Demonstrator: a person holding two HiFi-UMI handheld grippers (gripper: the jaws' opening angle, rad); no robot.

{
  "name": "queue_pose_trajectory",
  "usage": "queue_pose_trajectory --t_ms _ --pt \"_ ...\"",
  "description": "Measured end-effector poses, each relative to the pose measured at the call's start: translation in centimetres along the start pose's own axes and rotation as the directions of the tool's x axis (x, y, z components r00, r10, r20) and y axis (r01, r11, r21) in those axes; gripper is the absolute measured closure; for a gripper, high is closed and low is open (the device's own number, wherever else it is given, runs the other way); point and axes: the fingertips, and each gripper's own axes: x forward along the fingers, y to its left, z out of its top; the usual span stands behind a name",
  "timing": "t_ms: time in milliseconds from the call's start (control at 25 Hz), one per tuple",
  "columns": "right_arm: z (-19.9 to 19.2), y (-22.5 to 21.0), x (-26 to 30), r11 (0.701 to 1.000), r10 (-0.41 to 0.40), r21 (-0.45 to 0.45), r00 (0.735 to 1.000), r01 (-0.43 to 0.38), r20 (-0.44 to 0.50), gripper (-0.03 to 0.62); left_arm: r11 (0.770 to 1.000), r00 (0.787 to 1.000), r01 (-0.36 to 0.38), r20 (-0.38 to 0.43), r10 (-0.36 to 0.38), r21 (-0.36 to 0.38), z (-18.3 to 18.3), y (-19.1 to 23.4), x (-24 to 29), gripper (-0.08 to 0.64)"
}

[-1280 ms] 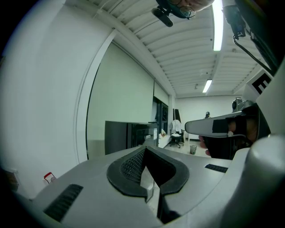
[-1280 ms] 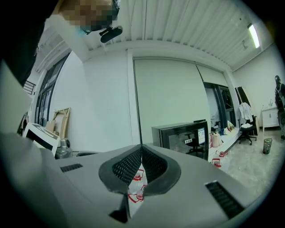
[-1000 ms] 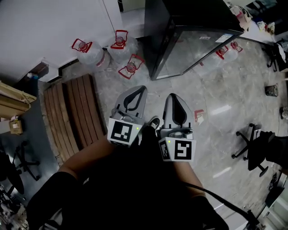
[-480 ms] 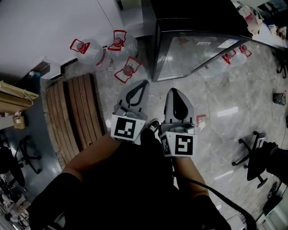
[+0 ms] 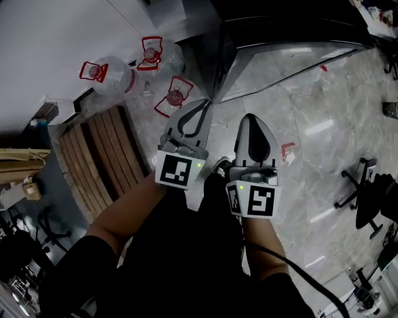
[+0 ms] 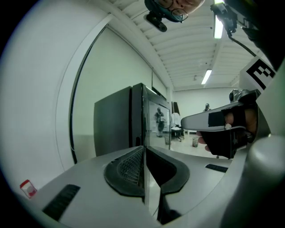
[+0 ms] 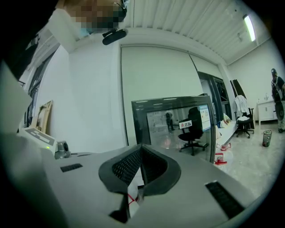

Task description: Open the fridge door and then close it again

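The black fridge (image 5: 249, 18) with a glass door (image 5: 280, 59) stands at the top of the head view, its door flat against the body. My left gripper (image 5: 203, 104) is shut and holds nothing, its tip just short of the fridge's front left corner. Beside it my right gripper (image 5: 253, 117) is also shut and holds nothing, short of the glass. In the left gripper view the fridge (image 6: 118, 127) rises straight beyond the shut left gripper (image 6: 144, 149). The right gripper view shows the glass door (image 7: 178, 122) beyond the shut right gripper (image 7: 141, 147).
Three water jugs with red handles (image 5: 99, 71) (image 5: 152, 53) (image 5: 177, 96) lie on the floor left of the fridge, against a white wall. A wooden pallet (image 5: 99, 155) lies at the left. An office chair (image 5: 367, 192) stands at the right. A red-and-white scrap (image 5: 288, 151) lies on the tiles.
The view has come closer to the fridge, and both grippers now sit nearer its front corner. Both stayed shut, and the door has not moved.
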Motion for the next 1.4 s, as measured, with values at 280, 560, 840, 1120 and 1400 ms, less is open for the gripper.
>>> queue_pose_trajectory --t_ms 280,560,840,1120,1400 --pt "-5.0 -0.1 3.5 0.999 -0.048 -0.001 0.999 0.048 -0.011 0.577 0.98 0.982 0.177 0.052 -0.182 0.088 -2.9 0.5 4.4 0.478" --pt "-8.0 -2.3 4.1 0.996 -0.092 -0.02 0.995 0.092 -0.033 0.577 0.965 0.967 0.23 0.087 -0.241 0.122 -4.9 -0.3 8.1 0.456" --pt "-9.2 -3.5 3.0 0.993 -0.115 0.0 0.992 0.115 -0.053 0.577 0.972 0.973 0.194 0.104 -0.208 0.131 -5.0 -0.3 9.6 0.486" --pt "-8.3 -4.5 2.4 0.991 -0.13 0.005 0.991 0.131 -0.026 0.577 0.984 0.981 0.175 0.075 -0.178 0.045 -5.5 -0.2 9.5 0.505" --pt "-8.0 -5.7 -2.1 0.986 -0.165 0.035 0.986 0.165 -0.008 0.577 0.947 0.951 0.303 0.026 -0.307 0.103 -6.1 -6.4 6.0 0.522"
